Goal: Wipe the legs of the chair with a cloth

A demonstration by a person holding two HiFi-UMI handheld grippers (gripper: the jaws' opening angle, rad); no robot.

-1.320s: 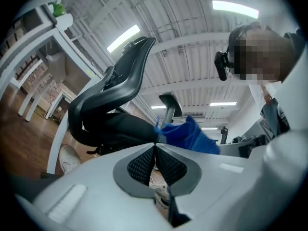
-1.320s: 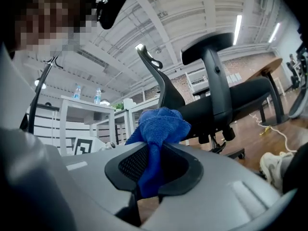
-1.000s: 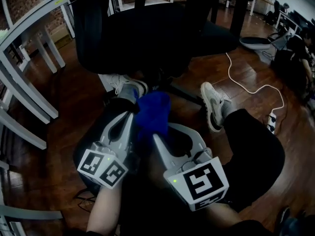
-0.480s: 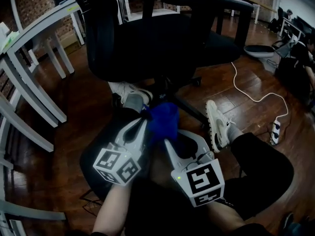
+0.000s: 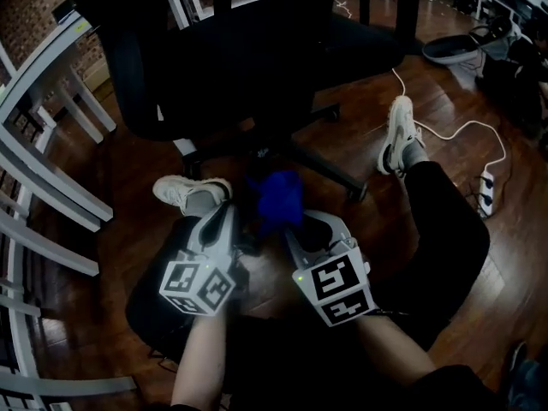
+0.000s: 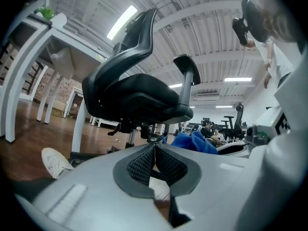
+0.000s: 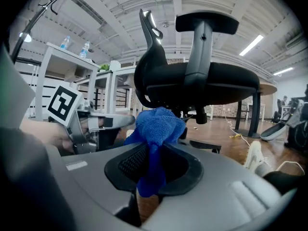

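Grey left gripper point(image 5: 224, 214) and right gripper point(image 5: 289, 226), black-and-white marker cubes point(image 5: 199, 285), black trousers point(image 5: 445, 229), white sneakers point(image 5: 398, 131)

Dark wooden floor point(image 5: 128, 204), white desk frames point(image 5: 60, 181), brick wall point(image 5: 30, 7), white power strip point(image 5: 488, 191); ceiling strip lights point(image 6: 120, 20)

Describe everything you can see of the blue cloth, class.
The blue cloth is bright, fuzzy microfibre-like fabric, bunched into a crumpled ball. The fingers of the right gripper pinch it, the ball bulging above them and a tail hanging below between them. It sits low before the black chair legs; whether it touches one is unclear.
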